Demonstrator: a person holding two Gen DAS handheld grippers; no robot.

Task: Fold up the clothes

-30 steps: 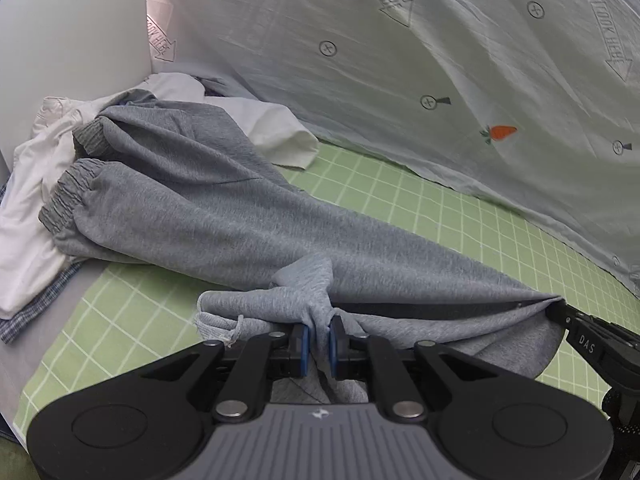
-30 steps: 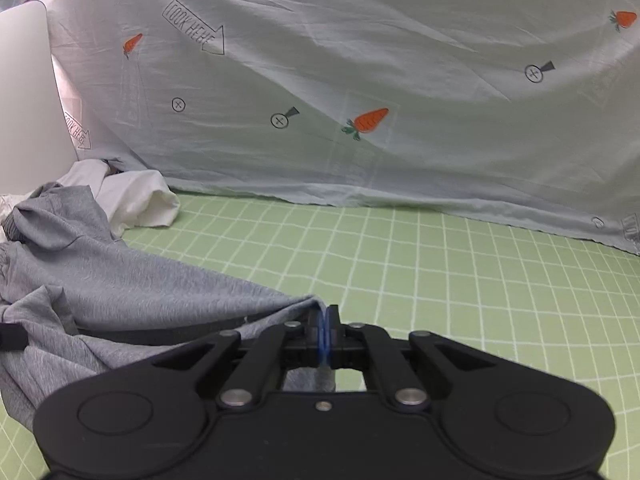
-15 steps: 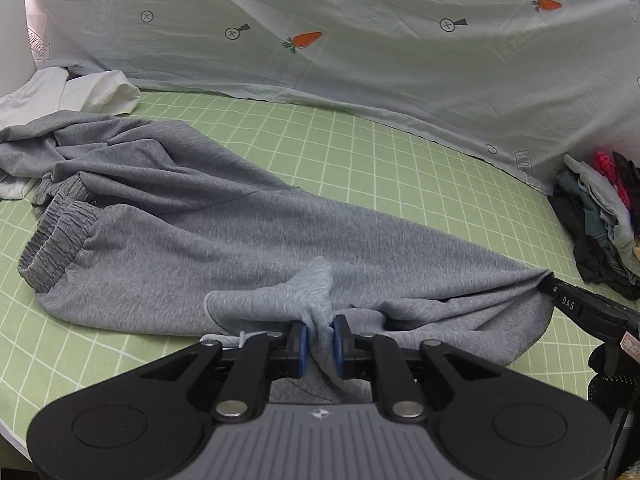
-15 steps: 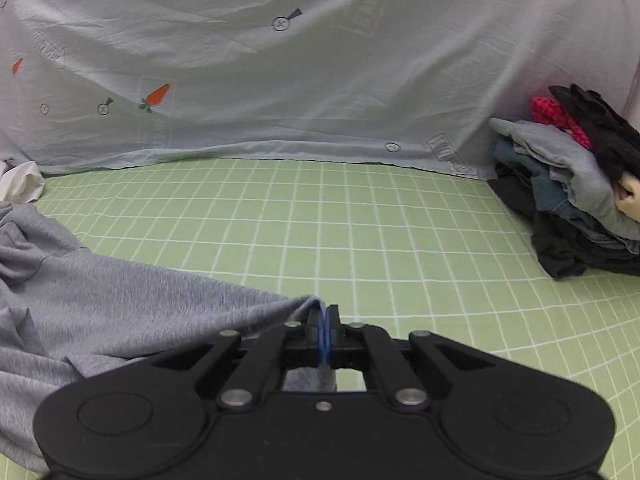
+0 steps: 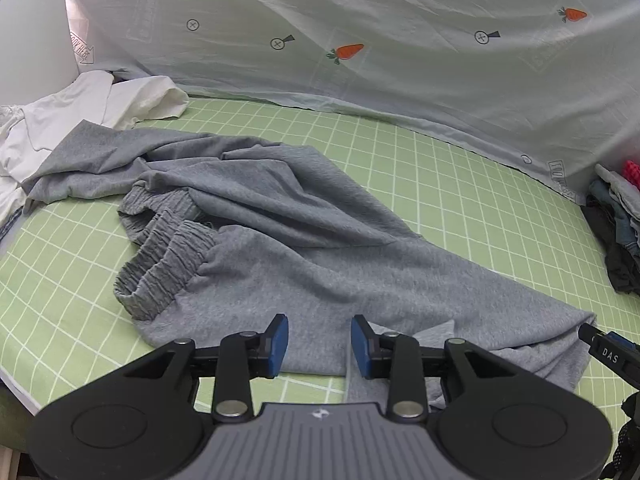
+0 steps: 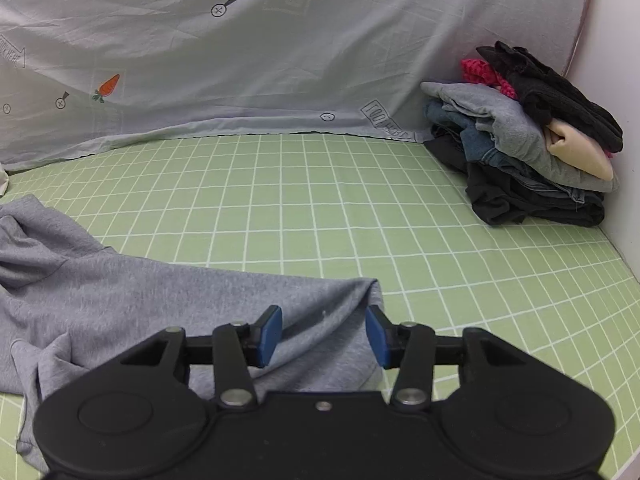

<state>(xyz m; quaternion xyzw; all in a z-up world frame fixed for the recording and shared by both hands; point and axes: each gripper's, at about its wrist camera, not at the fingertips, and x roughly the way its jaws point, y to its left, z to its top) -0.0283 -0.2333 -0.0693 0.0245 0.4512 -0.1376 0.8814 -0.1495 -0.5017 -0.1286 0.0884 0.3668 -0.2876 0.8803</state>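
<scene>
Grey jersey jogger trousers [image 5: 328,264] released: left tool [image 5: 319,340] and right tool [image 6: 323,334], clamped on fabric 0.5 s ago, now gaped, garment laid flat directly ahead for folding.

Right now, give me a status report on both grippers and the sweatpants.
Left gripper open, right gripper open, nothing held. Grey sweatpants lying rumpled on the green grid mat, cuffs bunched. White garment touching the far leg; clothes pile apart.

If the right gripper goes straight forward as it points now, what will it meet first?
Probably the grey sweatpants: the right gripper has its jaws open over their edge. Beyond lies bare green mat.
</scene>
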